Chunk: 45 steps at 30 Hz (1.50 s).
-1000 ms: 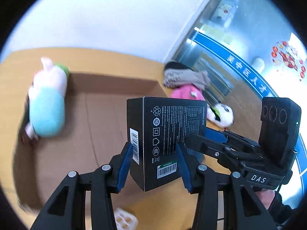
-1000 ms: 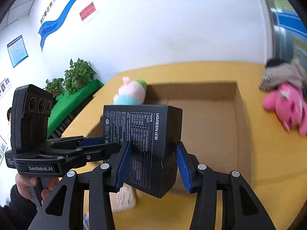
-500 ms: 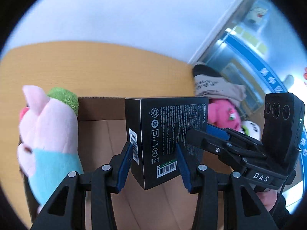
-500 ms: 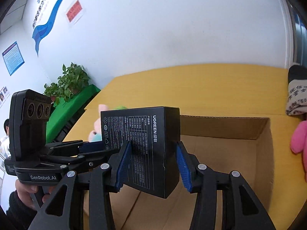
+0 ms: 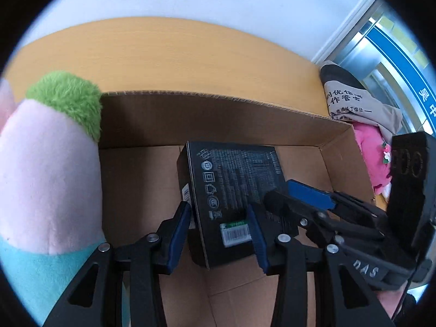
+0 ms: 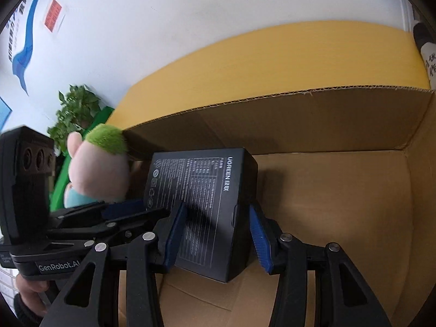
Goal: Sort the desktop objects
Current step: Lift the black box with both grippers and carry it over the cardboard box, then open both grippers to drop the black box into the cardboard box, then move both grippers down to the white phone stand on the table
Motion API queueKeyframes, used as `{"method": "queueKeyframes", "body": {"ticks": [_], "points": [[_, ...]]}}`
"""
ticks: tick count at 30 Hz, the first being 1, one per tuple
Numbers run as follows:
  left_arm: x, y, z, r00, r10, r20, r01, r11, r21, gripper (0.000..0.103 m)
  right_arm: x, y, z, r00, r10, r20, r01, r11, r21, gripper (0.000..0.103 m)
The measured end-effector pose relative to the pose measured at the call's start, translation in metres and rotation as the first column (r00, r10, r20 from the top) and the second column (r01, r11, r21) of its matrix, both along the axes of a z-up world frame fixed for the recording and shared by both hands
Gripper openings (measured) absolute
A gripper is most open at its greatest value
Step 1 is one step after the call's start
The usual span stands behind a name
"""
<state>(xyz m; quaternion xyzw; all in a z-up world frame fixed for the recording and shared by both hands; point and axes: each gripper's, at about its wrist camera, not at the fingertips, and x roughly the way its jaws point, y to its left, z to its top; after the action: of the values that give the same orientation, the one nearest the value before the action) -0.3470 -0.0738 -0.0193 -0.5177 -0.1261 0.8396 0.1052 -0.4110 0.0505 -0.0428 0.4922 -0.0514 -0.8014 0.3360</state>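
Note:
A black printed product box (image 5: 234, 190) (image 6: 201, 190) hangs tilted inside an open cardboard carton (image 5: 218, 114) (image 6: 299, 120), just above the carton's floor. My left gripper (image 5: 218, 234) grips its lower end; its jaws are closing, blue pads pressed on both sides. My right gripper (image 6: 215, 234) is shut on the same box from the other side. Each view shows the other gripper reaching in from the side, with the right one's camera housing (image 5: 406, 179) at the right edge.
A pink plush pig with a green tuft and teal body (image 5: 46, 177) (image 6: 98, 171) lies against the carton's left wall. A pink plush toy (image 5: 370, 147) and a beige printed cloth (image 5: 359, 106) lie right of the carton on the yellow table (image 5: 163, 54).
Both grippers have carried the black box forward and down, from above the carton's near side to deep inside it. The plush pig now looms close at the left.

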Motion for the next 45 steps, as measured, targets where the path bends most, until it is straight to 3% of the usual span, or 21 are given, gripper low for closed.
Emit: {"method": "queueKeyframes", "body": {"ticks": [3, 5, 7, 8, 9, 12, 16, 18, 21, 23, 24, 25, 27, 28, 30, 31, 32, 33, 34, 36, 45], "points": [[0.024, 0.001, 0.034, 0.993, 0.024, -0.117, -0.031, 0.998, -0.059, 0.041, 0.023, 0.008, 0.024, 0.995, 0.009, -0.095, -0.003, 0.998, 0.062, 0.055], [0.054, -0.003, 0.066, 0.970, 0.042, -0.238, -0.064, 0.994, -0.087, 0.043, 0.048, 0.014, 0.052, 0.981, 0.018, -0.195, 0.003, 0.994, 0.110, 0.085], [0.091, 0.000, 0.099, 0.933, 0.057, -0.356, -0.098, 0.990, -0.098, 0.053, 0.079, 0.022, 0.083, 0.951, 0.036, -0.308, 0.006, 0.991, 0.133, 0.096], [0.121, 0.001, 0.119, 0.905, 0.061, -0.421, -0.109, 0.990, -0.092, 0.061, 0.098, 0.026, 0.100, 0.929, 0.043, -0.367, 0.011, 0.990, 0.143, 0.098], [0.134, 0.007, 0.132, 0.886, 0.068, -0.459, -0.122, 0.989, -0.089, 0.083, 0.119, 0.030, 0.115, 0.909, 0.047, -0.415, 0.018, 0.988, 0.152, 0.101], [0.204, 0.011, 0.163, 0.815, 0.097, -0.572, -0.177, 0.981, -0.086, 0.085, 0.177, 0.041, 0.153, 0.856, 0.049, -0.515, 0.041, 0.986, 0.162, 0.103], [0.270, 0.027, 0.176, 0.785, 0.099, -0.611, -0.208, 0.972, -0.110, 0.085, 0.237, 0.057, 0.181, 0.813, 0.021, -0.582, 0.084, 0.985, 0.153, 0.103], [0.297, 0.032, 0.173, 0.781, 0.086, -0.619, -0.199, 0.973, -0.115, 0.085, 0.257, 0.059, 0.185, 0.818, 0.027, -0.574, 0.072, 0.986, 0.148, 0.103], [0.326, 0.033, 0.164, 0.790, 0.061, -0.610, -0.198, 0.967, -0.159, 0.085, 0.288, 0.065, 0.181, 0.822, 0.041, -0.568, 0.058, 0.986, 0.155, 0.083], [0.339, 0.037, 0.157, 0.796, 0.072, -0.601, -0.198, 0.970, -0.145, 0.085, 0.304, 0.073, 0.174, 0.841, 0.046, -0.540, 0.055, 0.984, 0.171, 0.029], [0.344, 0.038, 0.154, 0.799, 0.077, -0.596, -0.190, 0.973, -0.130, 0.079, 0.308, 0.076, 0.169, 0.853, 0.045, -0.521, 0.055, 0.983, 0.176, 0.015], [0.348, 0.039, 0.152, 0.805, 0.078, -0.588, -0.179, 0.977, -0.116, 0.054, 0.312, 0.078, 0.165, 0.860, 0.047, -0.508, 0.053, 0.982, 0.181, 0.007], [0.351, 0.042, 0.144, 0.844, 0.075, -0.531, -0.150, 0.984, -0.098, 0.013, 0.325, 0.081, 0.159, 0.869, 0.058, -0.491, 0.042, 0.981, 0.191, 0.008], [0.350, 0.045, 0.138, 0.857, 0.077, -0.509, -0.145, 0.985, -0.095, 0.010, 0.330, 0.083, 0.155, 0.873, 0.061, -0.483, 0.037, 0.981, 0.191, 0.008], [0.352, 0.047, 0.130, 0.869, 0.087, -0.487, -0.143, 0.986, -0.080, 0.016, 0.337, 0.088, 0.149, 0.879, 0.052, -0.475, 0.043, 0.981, 0.188, 0.032], [0.357, 0.049, 0.129, 0.867, 0.091, -0.490, -0.145, 0.987, -0.073, 0.020, 0.340, 0.090, 0.148, 0.880, 0.041, -0.473, 0.057, 0.980, 0.191, 0.076], [0.360, 0.050, 0.128, 0.864, 0.096, -0.495, -0.150, 0.986, -0.070, 0.039, 0.344, 0.093, 0.148, 0.876, 0.033, -0.482, 0.066, 0.980, 0.188, 0.103], [0.364, 0.052, 0.128, 0.857, 0.105, -0.505, -0.165, 0.983, -0.076, 0.070, 0.348, 0.097, 0.149, 0.865, 0.026, -0.501, 0.073, 0.981, 0.177, 0.103], [0.367, 0.053, 0.129, 0.849, 0.111, -0.517, -0.179, 0.980, -0.083, 0.085, 0.352, 0.101, 0.150, 0.855, 0.020, -0.519, 0.081, 0.982, 0.172, 0.103], [0.374, 0.055, 0.131, 0.826, 0.107, -0.553, -0.191, 0.977, -0.097, 0.085, 0.353, 0.104, 0.150, 0.853, 0.019, -0.522, 0.089, 0.979, 0.183, 0.103], [0.370, 0.052, 0.117, 0.857, 0.108, -0.503, -0.191, 0.975, -0.117, 0.085, 0.342, 0.117, 0.135, 0.883, -0.010, -0.469, 0.096, 0.982, 0.161, 0.103]]}}
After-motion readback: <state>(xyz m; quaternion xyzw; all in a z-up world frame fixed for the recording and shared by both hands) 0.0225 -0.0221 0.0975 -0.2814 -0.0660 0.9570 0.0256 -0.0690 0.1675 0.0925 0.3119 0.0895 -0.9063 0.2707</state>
